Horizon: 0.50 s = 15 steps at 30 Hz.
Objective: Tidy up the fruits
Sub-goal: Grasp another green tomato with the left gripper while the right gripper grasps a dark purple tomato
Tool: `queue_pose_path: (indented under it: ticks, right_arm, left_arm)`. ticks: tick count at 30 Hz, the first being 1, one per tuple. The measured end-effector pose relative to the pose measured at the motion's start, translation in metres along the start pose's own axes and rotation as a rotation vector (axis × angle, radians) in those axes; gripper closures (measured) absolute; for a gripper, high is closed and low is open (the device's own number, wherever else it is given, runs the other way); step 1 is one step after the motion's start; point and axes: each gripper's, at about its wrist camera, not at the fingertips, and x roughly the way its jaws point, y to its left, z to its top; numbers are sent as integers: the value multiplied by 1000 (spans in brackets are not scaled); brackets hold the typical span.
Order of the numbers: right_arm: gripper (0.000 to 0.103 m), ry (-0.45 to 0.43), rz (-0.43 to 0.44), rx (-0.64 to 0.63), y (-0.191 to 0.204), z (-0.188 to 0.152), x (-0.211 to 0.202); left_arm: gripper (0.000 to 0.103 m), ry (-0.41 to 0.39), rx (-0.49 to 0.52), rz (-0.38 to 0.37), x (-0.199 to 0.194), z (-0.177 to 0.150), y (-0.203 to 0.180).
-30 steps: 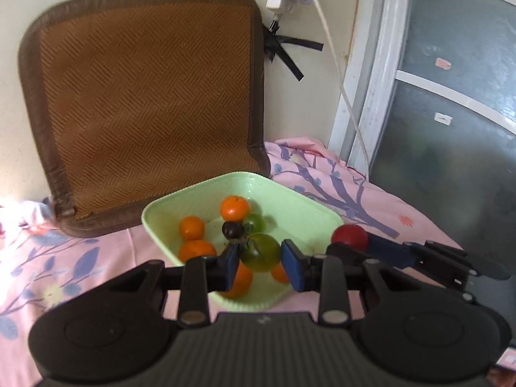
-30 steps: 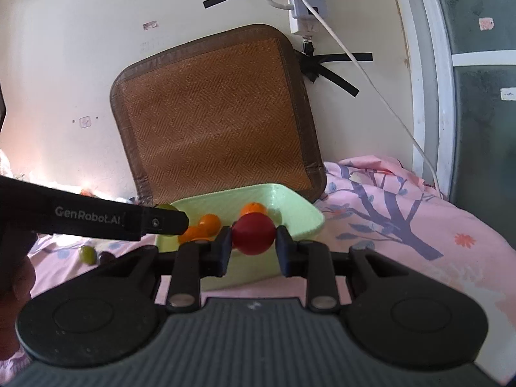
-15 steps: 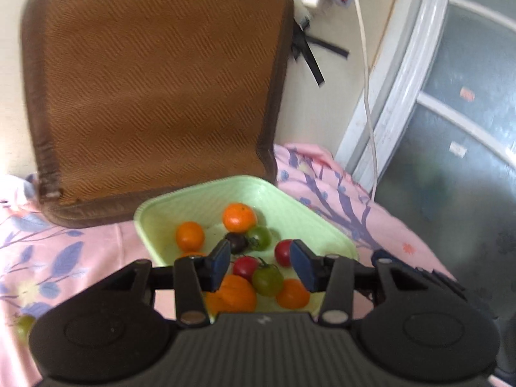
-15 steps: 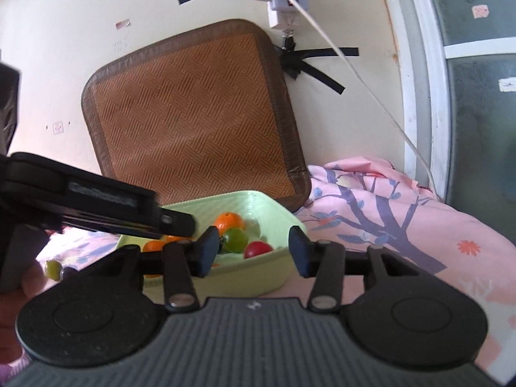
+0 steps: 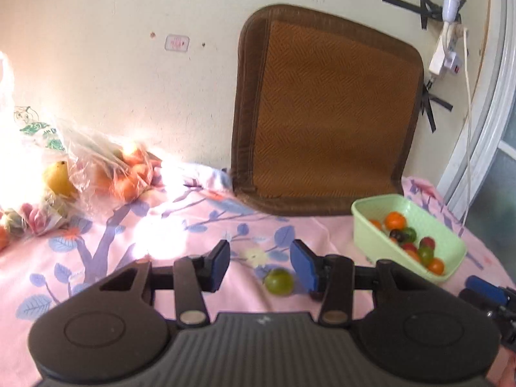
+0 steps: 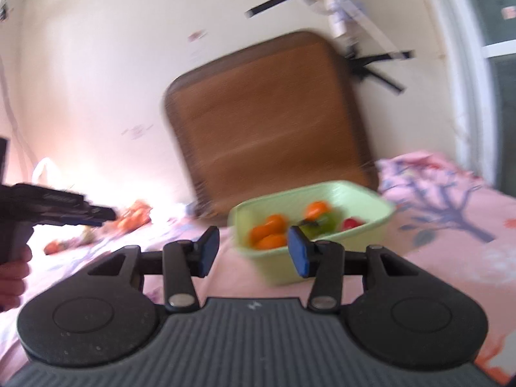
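My left gripper (image 5: 262,267) is open over the pink flowered sheet, with nothing held. A small green fruit (image 5: 279,281) lies on the sheet just beyond its fingers, close to the right pad (image 5: 301,269). The pale green basket (image 5: 364,225) sits to the right and holds several orange, red, green and dark fruits (image 5: 395,220). In the blurred right wrist view, my right gripper (image 6: 253,256) is open and empty in front of the basket (image 6: 283,267) and its fruits (image 6: 274,225). The left gripper (image 6: 64,206) shows at the far left, in a hand (image 6: 13,271).
Clear plastic bags (image 5: 96,174) of oranges and a banana (image 5: 59,179) lie at the back left in bright glare. A brown woven mat (image 5: 325,122) leans on the wall behind the basket. A power strip with a cable (image 5: 445,54) hangs beside a door frame (image 5: 483,148).
Both grippers opened and dropped their fruit into the basket: the left a green one, the right a red one. The left then swung far left, away from the basket. The right shifted slightly.
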Motion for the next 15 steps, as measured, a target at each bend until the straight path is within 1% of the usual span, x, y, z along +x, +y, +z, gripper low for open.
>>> queue_pose_path:
  ticks: [2, 4, 6, 7, 9, 13, 15]
  right_arm:
    - [53, 78, 44, -39, 19, -1, 17]
    - [53, 143, 68, -66, 34, 0, 38]
    - [53, 192, 81, -91, 46, -1, 60]
    - [53, 213, 80, -101, 51, -1, 71]
    - [53, 255, 83, -122, 59, -1, 91]
    - [53, 289, 92, -192, 79, -6, 116]
    - [53, 303, 85, -219, 84, -7, 125]
  left_arm:
    - [60, 15, 33, -7, 10, -5, -3]
    - [59, 39, 42, -46, 22, -8, -6]
    - [54, 57, 51, -78, 33, -10, -10]
    - [54, 67, 58, -90, 38, -13, -13]
    - [54, 85, 63, -84, 48, -15, -13]
    - [54, 113, -3, -99, 60, -18, 1]
    - [54, 116, -15, -108, 62, -20, 5]
